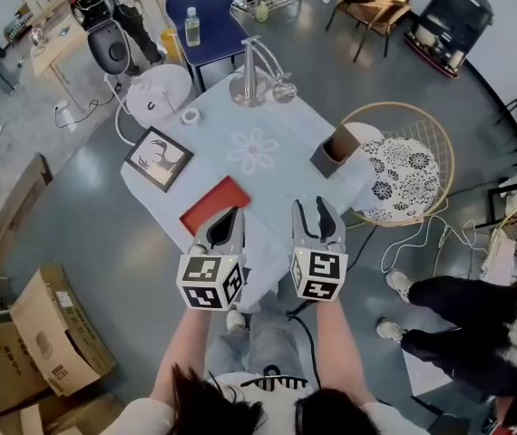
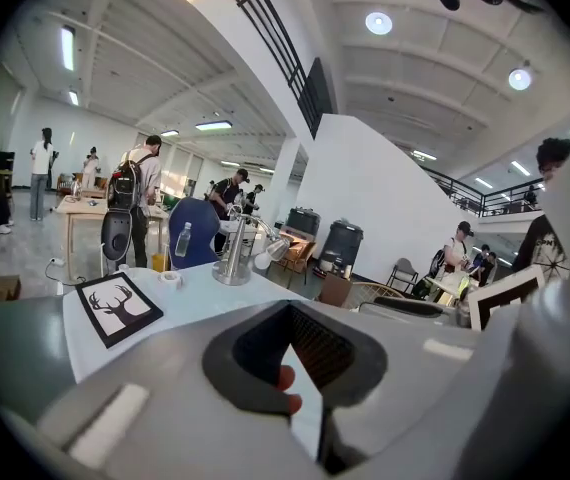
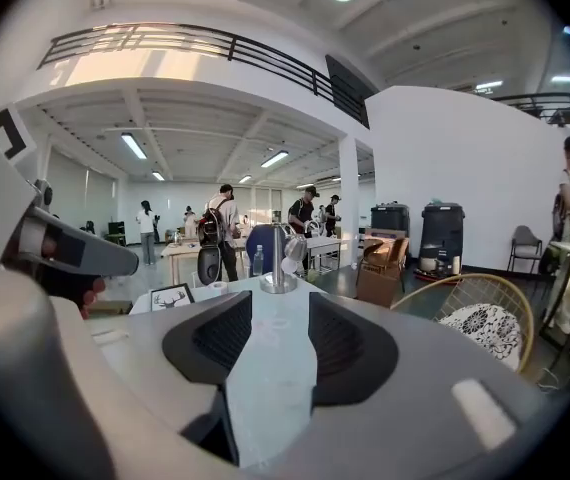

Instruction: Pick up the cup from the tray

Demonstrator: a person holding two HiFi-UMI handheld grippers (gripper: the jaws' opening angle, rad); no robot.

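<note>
Reaching hasn't begun: both hover over the worktop's [image 1: 281, 184] near edge, the left gripper's [image 1: 229, 214] fingers together on nothing, the right gripper's [image 1: 314, 205] apart and empty, and with no cup discernible on the tray [image 1: 215, 203] ahead, locating it comes next.

Left gripper [image 1: 227, 213] fingers together, right gripper [image 1: 312, 207] fingers apart, held side by side

I count two hand-held grippers, left [image 1: 227, 216] and right [image 1: 313, 208]. On the worktop [image 1: 277, 179]: one lamp [image 1: 249, 84], one deer picture [image 1: 159, 159], one red tray [image 1: 213, 202], one brown box [image 1: 336, 150], one roll of tape [image 1: 190, 116].
</note>
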